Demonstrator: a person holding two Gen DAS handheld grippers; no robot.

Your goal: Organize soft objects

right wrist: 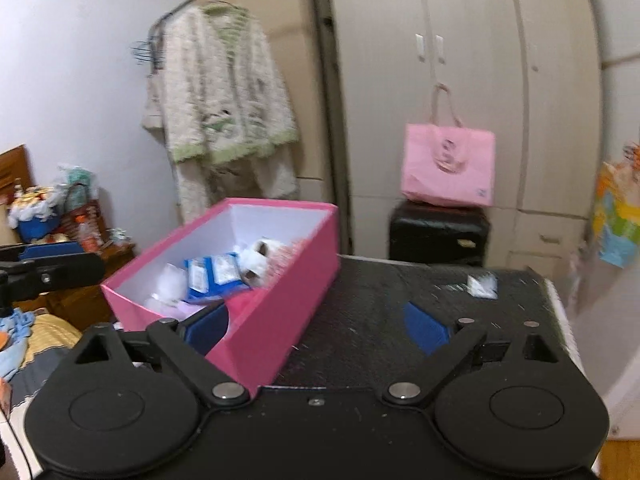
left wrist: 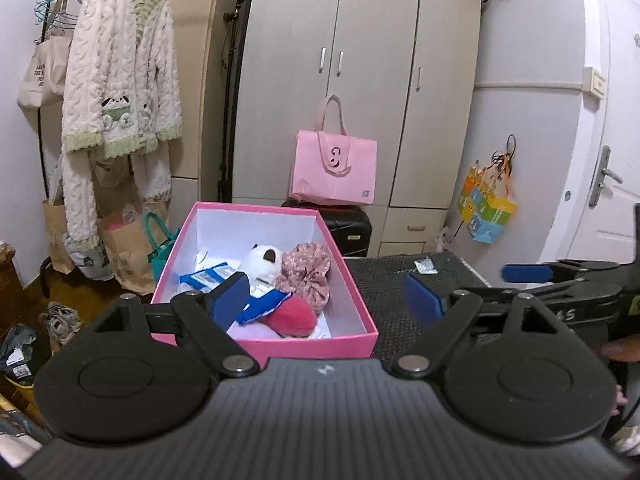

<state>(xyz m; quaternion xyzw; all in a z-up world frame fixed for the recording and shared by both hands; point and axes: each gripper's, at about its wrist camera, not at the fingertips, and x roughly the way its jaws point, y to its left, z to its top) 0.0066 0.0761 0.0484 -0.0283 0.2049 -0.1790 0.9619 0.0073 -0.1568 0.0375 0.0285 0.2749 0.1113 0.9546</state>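
Note:
A pink box (left wrist: pixel 276 345) with a white inside stands on a black mat (left wrist: pixel 396 304). In it lie a white plush toy (left wrist: pixel 262 261), a floral scrunchie (left wrist: pixel 308 276), a red fuzzy pom (left wrist: pixel 291 316) and blue-and-white packets (left wrist: pixel 208 277). My left gripper (left wrist: pixel 327 300) is open over the box's near right corner, with nothing between its blue pads (left wrist: pixel 230 300). My right gripper (right wrist: pixel 318 330) is open too, its jaws astride the box's (right wrist: pixel 276 312) near right wall without touching it; the toy (right wrist: pixel 256 260) and packets (right wrist: pixel 214 274) show inside. The right gripper's body (left wrist: pixel 560 280) appears at the right edge of the left wrist view.
A small white packet (left wrist: pixel 425 266) lies on the mat's far side. Behind stand a black suitcase (left wrist: pixel 348 228) with a pink bag (left wrist: pixel 334 170) on it, a wardrobe (left wrist: pixel 360 80), a clothes rack with a fuzzy robe (left wrist: pixel 120 80), and paper bags (left wrist: pixel 120 248) on the floor.

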